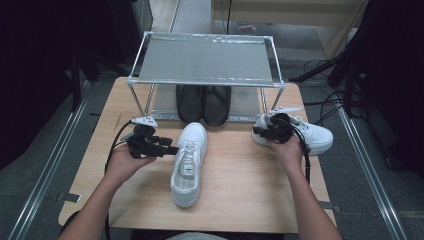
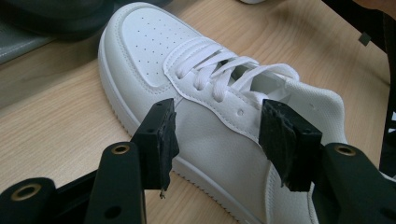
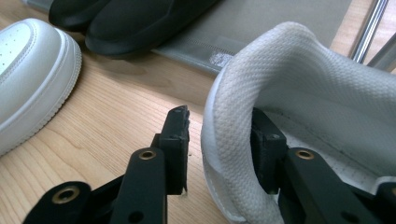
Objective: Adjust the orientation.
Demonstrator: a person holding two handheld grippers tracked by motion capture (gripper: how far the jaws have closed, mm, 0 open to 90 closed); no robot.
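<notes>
both tools (image 1: 167,149) (image 1: 260,132) level at sneakers (image 1: 187,162)

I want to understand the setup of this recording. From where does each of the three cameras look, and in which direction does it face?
High view: above the person's side, facing forward and down on the table; both forearms, left tongs and right tongs show.
Left gripper view: rides the left tongs, looking along its open black jaws at the middle white shoe.
Right gripper view: rides the right tongs, jaws astride the heel collar of the right white shoe.
Shared: the gripper views both show the middle white shoe and black shoes.
</notes>
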